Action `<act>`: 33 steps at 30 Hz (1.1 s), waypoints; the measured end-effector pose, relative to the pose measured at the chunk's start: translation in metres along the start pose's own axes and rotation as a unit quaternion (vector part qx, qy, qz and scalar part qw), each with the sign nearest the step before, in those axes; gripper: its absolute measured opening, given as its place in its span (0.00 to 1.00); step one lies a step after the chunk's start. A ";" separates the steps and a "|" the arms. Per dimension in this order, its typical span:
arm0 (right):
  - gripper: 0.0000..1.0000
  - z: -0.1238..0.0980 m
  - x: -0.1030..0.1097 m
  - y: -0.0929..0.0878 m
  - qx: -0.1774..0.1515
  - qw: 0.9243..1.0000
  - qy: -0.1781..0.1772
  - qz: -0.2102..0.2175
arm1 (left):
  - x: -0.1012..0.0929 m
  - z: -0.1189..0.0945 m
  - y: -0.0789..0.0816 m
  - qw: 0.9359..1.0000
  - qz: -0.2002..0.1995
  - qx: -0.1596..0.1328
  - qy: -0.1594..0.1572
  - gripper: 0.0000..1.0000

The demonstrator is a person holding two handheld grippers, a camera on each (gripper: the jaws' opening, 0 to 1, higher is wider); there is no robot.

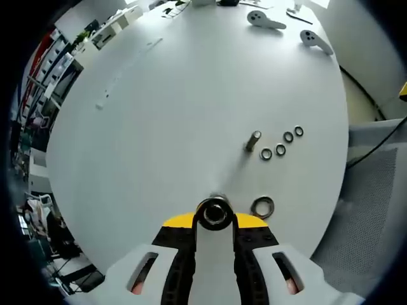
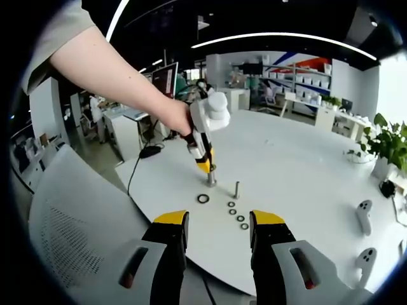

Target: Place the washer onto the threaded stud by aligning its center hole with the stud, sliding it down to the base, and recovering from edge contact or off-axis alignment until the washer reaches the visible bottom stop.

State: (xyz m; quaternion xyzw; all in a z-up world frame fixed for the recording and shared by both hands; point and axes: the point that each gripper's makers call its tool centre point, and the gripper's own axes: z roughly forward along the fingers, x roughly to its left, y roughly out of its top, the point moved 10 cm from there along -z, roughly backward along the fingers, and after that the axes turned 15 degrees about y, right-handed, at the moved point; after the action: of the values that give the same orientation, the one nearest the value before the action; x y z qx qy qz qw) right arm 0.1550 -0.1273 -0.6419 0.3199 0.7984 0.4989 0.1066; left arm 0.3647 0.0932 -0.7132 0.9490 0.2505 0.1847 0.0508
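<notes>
My left gripper (image 1: 214,219) points down at the white round table (image 1: 165,127) and is shut on a metal washer (image 1: 214,213), seen end-on as a ring with a dark centre. In the right gripper view a hand holds that left gripper (image 2: 209,170) over a short upright stud (image 2: 210,180), and the washer sits at the stud's top. A second large washer (image 1: 262,206) (image 2: 203,198) lies flat beside it. My right gripper (image 2: 218,222) hangs open and empty near the table's edge.
A thin upright stud (image 1: 253,140) (image 2: 236,189) stands farther on, with a row of several small washers (image 1: 280,149) (image 2: 236,215) next to it. Two white controllers (image 1: 266,20) (image 2: 363,216) lie across the table. A grey mesh chair (image 1: 372,210) (image 2: 63,222) is at the edge.
</notes>
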 end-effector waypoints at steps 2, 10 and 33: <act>0.40 0.000 0.000 0.000 0.001 1.000 -0.001 0.000 | -0.001 0.004 0.000 1.000 0.006 -0.001 0.000 0.19; 0.40 0.000 -0.001 -0.001 0.003 1.000 -0.004 0.001 | -0.010 0.023 -0.001 1.000 0.007 0.017 -0.005 0.19; 0.40 0.000 -0.002 -0.001 0.006 1.000 -0.009 0.002 | -0.017 0.039 -0.005 0.999 -0.012 0.033 -0.007 0.20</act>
State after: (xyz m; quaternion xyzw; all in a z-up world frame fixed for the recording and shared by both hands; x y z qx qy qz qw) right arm 0.1558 -0.1287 -0.6428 0.3265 0.7997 0.4915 0.1110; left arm 0.3631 0.0889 -0.7562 0.9484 0.2674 0.1688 0.0237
